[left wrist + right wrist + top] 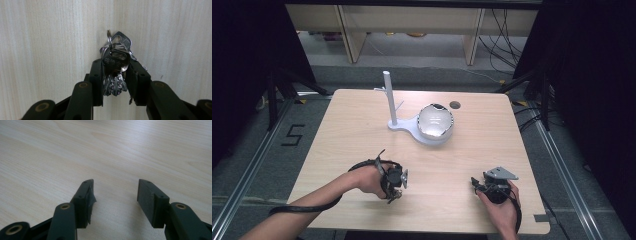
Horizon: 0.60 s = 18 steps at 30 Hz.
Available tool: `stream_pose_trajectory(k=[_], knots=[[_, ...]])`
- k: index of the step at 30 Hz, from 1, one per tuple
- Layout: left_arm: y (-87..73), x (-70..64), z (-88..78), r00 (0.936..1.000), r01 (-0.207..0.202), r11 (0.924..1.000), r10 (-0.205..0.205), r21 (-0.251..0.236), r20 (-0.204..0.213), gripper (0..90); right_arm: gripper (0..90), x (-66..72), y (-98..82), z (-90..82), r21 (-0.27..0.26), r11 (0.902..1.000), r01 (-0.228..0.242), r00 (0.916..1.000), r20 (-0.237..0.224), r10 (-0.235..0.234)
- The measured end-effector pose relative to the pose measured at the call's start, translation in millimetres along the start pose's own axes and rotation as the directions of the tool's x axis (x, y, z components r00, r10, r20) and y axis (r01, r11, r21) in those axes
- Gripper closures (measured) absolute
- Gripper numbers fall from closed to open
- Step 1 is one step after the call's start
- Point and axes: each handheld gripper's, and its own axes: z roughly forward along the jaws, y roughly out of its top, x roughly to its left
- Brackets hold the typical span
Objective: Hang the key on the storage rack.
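Bunch of keys (115,67): pinched in left claw (115,77) over wooden worktop (50,45). Right claw (115,195): spread, nothing between, low over worktop.

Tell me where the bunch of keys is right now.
The bunch of keys sits clamped between the left gripper jaws, low over the near-left part of the wooden table, well short of the white stand.
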Motion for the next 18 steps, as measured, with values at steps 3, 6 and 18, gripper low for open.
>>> stream_pose_trajectory(k=[3,6,18], knots=[[-1.8,-0.6,0.5,0.9994,0.033,0.9992,-0.033,-0.020,0.006,67.7,48.2,0.3,0.2,-0.2,0.003,1.0000,-0.006,1.0000,-0.001,0.006],[-3.1,0.8,-0.2,0.9994,0.035,0.9993,-0.035,-0.014,0.003,67.8,48.2,-0.9,-0.3,0.5,-0.004,0.9999,0.017,0.9998,0.005,-0.017],[-4.6,2.6,-7.6,0.9987,0.049,0.9983,-0.050,-0.030,-0.011,68.0,48.0,-0.9,-0.2,1.5,-0.007,1.0000,0.004,0.9999,-0.012,-0.004]])
